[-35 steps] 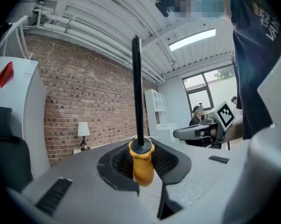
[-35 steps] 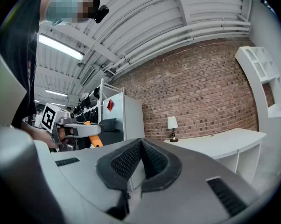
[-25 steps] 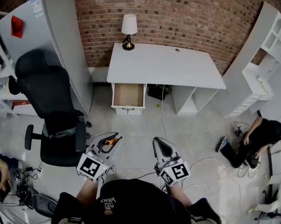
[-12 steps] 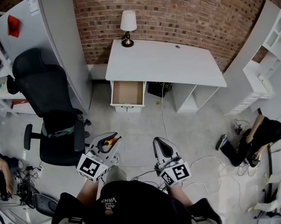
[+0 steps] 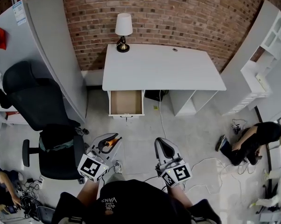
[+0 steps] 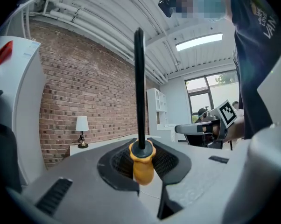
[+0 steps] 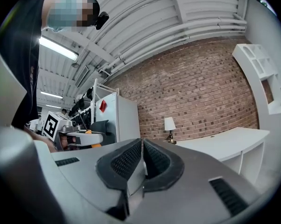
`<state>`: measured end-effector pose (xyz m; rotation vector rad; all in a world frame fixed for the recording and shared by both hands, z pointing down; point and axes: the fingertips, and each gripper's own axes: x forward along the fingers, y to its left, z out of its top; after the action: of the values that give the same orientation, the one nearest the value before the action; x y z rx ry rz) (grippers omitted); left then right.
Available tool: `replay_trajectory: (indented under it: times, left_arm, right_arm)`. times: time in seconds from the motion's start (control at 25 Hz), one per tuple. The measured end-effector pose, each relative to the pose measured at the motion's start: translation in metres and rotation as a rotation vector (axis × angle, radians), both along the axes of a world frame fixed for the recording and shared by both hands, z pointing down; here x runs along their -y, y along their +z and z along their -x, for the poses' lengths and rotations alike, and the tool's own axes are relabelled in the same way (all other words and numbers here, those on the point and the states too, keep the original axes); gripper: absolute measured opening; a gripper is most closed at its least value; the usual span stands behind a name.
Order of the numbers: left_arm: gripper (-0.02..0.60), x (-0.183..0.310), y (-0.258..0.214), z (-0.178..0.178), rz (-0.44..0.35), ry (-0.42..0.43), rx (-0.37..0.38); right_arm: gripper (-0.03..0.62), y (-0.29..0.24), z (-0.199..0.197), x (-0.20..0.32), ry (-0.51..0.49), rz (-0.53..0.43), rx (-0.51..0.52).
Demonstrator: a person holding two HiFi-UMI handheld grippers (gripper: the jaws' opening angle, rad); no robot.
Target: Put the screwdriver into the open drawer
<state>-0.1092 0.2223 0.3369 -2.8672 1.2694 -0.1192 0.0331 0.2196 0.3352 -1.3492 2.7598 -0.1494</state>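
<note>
step: carry to drawer | left gripper (image 5: 108,142) clamps orange-handled, black-shafted screwdriver (image 6: 142,164), well short of open wooden-floored drawer (image 5: 126,102) | right gripper (image 7: 143,159) closed, empty | tip: hold grip firm, come over drawer, lower inside its walls before releasing

The person's dark shirt (image 5: 126,202) carries white print, upside down in the head view: the large letters "VANS", beside smaller lines too small to read. The left gripper view catches the same print at its top right edge, cut to "VAN". The left hand-held gripper (image 5: 108,142) bears a black-and-white square code marker (image 5: 92,167), a pattern with no letters or numbers. The right hand-held gripper (image 5: 163,146) bears another such marker (image 5: 177,173). A white-and-blue sticker (image 5: 19,13) sits high on the pale cabinet (image 5: 47,41); its print cannot be read.
</note>
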Motion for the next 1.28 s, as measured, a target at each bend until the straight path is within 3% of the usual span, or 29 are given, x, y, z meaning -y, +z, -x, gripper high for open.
replay_trajectory:
  times: [0.72, 1.0, 1.28]
  left_arm:
    - [0.069, 0.143, 0.002, 0.074, -0.011, 0.146, 0.042]
    - [0.069, 0.168, 0.01, 0.059, 0.009, 0.155, 0.027]
    - [0.069, 0.204, 0.01, 0.036, 0.02, 0.117, 0.006]
  right_arm:
    - [-0.002, 0.001, 0.074, 0.138, 0.125, -0.024, 0.009]
    - [-0.002, 0.012, 0.064, 0.162, 0.124, 0.006, 0.012]
    - [-0.002, 0.004, 0.052, 0.2, 0.062, 0.001, 0.017]
